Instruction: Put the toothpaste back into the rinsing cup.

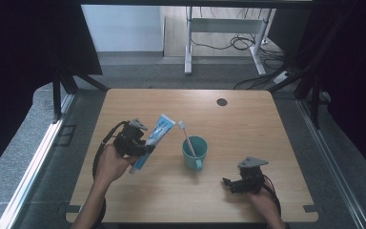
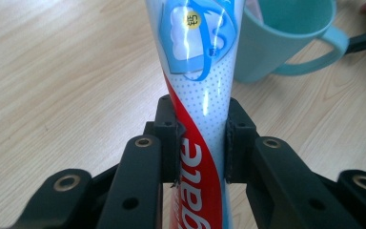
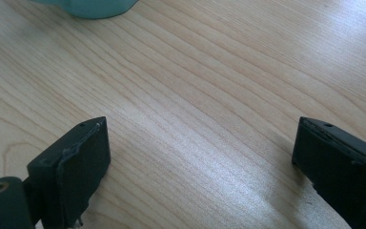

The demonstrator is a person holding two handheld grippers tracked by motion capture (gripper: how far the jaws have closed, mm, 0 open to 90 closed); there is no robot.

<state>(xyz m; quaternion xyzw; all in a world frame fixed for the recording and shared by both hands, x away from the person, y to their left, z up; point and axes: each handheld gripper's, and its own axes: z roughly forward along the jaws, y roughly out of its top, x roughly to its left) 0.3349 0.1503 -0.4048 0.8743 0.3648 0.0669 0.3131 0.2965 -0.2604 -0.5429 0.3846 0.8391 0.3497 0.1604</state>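
Two fingers (image 2: 169, 136) clamp toothpaste tube (image 2: 202, 90); mug (image 2: 286, 33) just beside.

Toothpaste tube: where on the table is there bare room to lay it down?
Bare wood lies along the table's far edge, around the dark round hole, and on the right beyond the teal cup. It is crowded mid-table, where the left tongs hold the toothpaste tube beside the cup.
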